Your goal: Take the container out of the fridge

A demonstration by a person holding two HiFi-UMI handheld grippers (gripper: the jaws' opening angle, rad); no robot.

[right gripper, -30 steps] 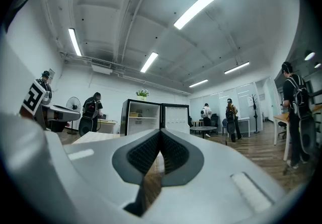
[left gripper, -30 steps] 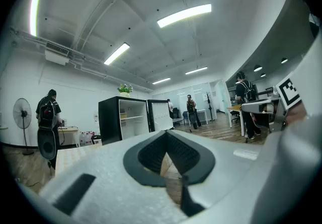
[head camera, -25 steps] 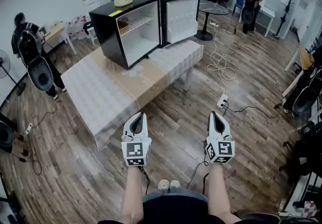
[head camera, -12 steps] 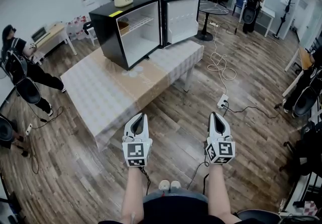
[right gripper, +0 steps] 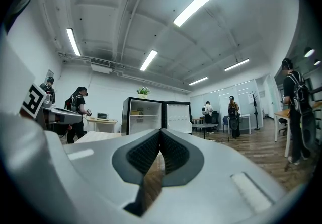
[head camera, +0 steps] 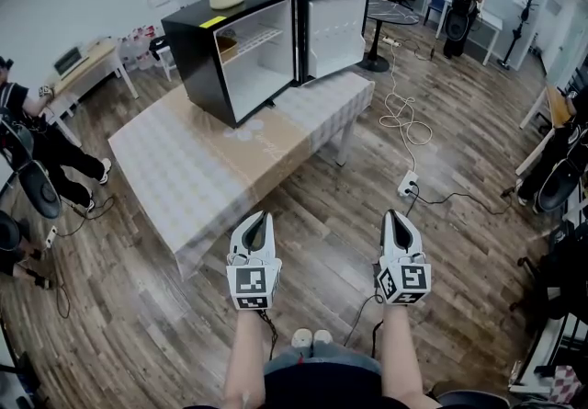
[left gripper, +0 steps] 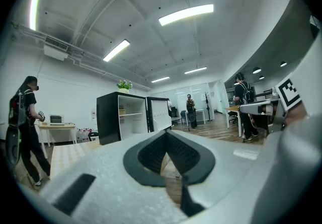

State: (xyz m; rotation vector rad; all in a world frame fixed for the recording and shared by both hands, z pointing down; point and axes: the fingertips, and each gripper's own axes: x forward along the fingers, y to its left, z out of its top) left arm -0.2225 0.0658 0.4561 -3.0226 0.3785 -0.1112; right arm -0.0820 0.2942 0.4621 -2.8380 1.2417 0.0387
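We find the left claw [head camera: 260, 216] and right claw [head camera: 393, 212] closed together and empty, well short of the bench [head camera: 184, 179]. The fridge [head camera: 196, 58] stands open, and the container [head camera: 226, 46] appears to sit on its upper shelf. We advise approaching squarely and parting one claw before reaching in.

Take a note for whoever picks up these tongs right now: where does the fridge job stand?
Left tongs: shut, empty. Right tongs: shut, empty. Both are held low over the floor, short of the table.
Fridge stands at the table's far end, door open. Container sits on the upper shelf inside.
Done: door is open; container untouched.
Left: step closer, open one pair of tongs, grip the container, lift it out.
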